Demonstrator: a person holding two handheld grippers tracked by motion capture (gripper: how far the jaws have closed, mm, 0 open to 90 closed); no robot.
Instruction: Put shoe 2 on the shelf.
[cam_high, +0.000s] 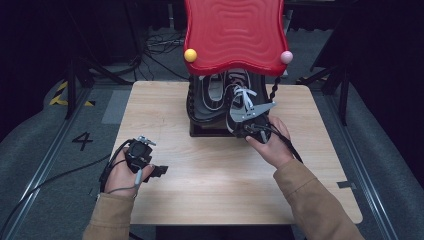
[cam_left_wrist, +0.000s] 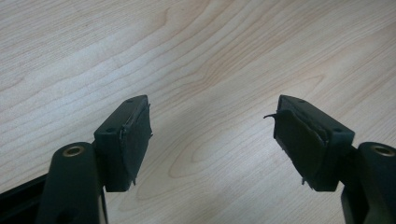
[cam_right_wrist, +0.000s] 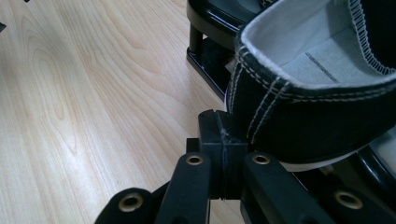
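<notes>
A black canvas sneaker (cam_high: 239, 102) with white laces and white stitching sits at the front right of a low shoe rack (cam_high: 210, 131). My right gripper (cam_high: 243, 129) is at the sneaker's heel, its jaws pressed flat together. In the right gripper view the shut gripper (cam_right_wrist: 223, 123) lies against the left side of the sneaker (cam_right_wrist: 308, 107) heel, with nothing visible between the pads. My left gripper (cam_high: 160, 171) rests near the table's front left. Its jaws stand wide apart in the left gripper view, where the gripper (cam_left_wrist: 212, 135) has bare wood between its fingers.
The rack has a red wavy top (cam_high: 234, 35) with a yellow ball and a pink ball at its front corners, overhanging the shelf. A second dark shoe (cam_high: 212, 92) lies on the shelf's left. The rack's black base (cam_right_wrist: 210, 60) stands on the light wooden table (cam_high: 200, 195).
</notes>
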